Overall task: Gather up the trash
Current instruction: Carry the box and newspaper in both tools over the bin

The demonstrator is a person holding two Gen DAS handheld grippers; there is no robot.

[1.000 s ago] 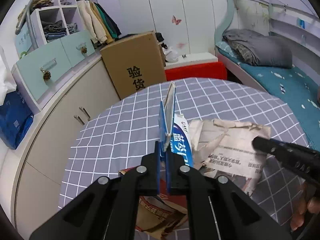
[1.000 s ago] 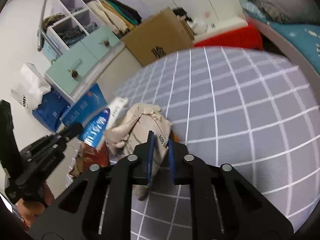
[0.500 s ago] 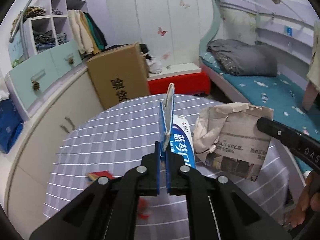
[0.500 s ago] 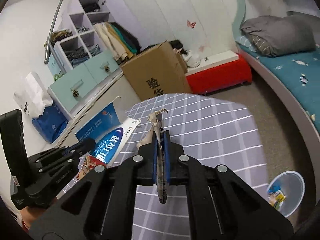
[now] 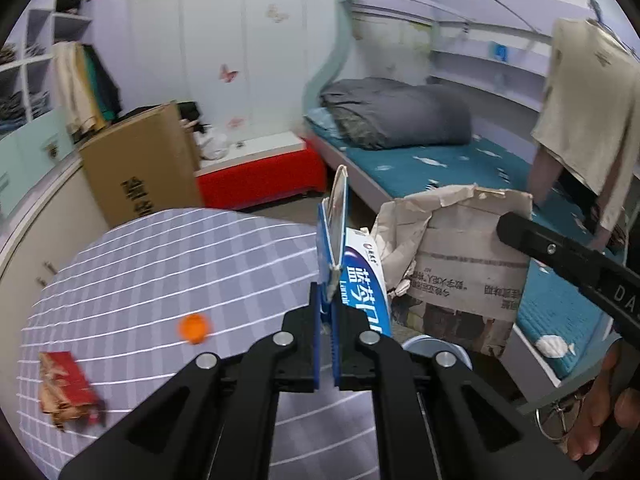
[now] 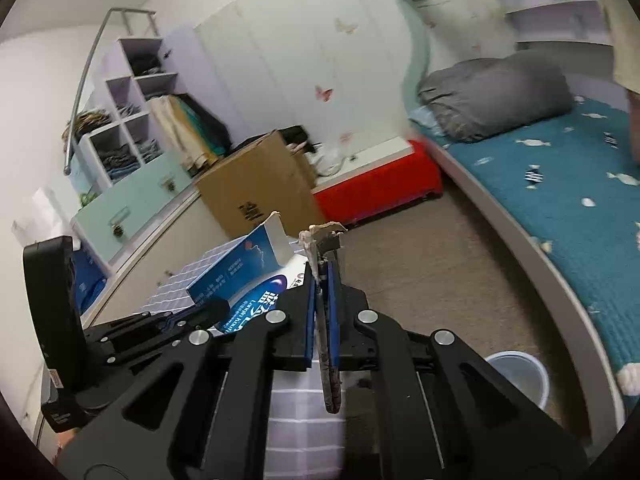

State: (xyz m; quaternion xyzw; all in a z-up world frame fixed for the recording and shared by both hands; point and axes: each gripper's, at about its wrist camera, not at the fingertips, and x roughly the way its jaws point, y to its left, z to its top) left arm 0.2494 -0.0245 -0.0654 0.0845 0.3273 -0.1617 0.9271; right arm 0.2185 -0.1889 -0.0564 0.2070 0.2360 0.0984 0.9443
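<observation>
My left gripper (image 5: 329,300) is shut on a flattened blue toothpaste box (image 5: 362,280), held edge-up past the round table's rim. In the right wrist view the same box (image 6: 236,272) shows to the left, with the left gripper (image 6: 212,308) beneath it. My right gripper (image 6: 321,276) is shut on a crumpled piece of brown printed paper (image 6: 324,248), seen edge-on there. The left wrist view shows that paper (image 5: 460,272) hanging flat to the right of the box. A pale blue bin (image 6: 516,376) stands on the floor below right, and its rim (image 5: 436,348) peeks out under the paper.
A red crumpled wrapper (image 5: 66,388) and an orange cap (image 5: 194,326) lie on the grey checked table (image 5: 160,264). A cardboard box (image 5: 140,168) and a red bench (image 5: 260,180) stand behind it. The bed (image 6: 560,184) curves along the right, with brown floor (image 6: 420,264) between.
Both grippers swung right, off the table toward the floor by the bed. The right gripper closed on the paper and lifted it; the bin came into view.
</observation>
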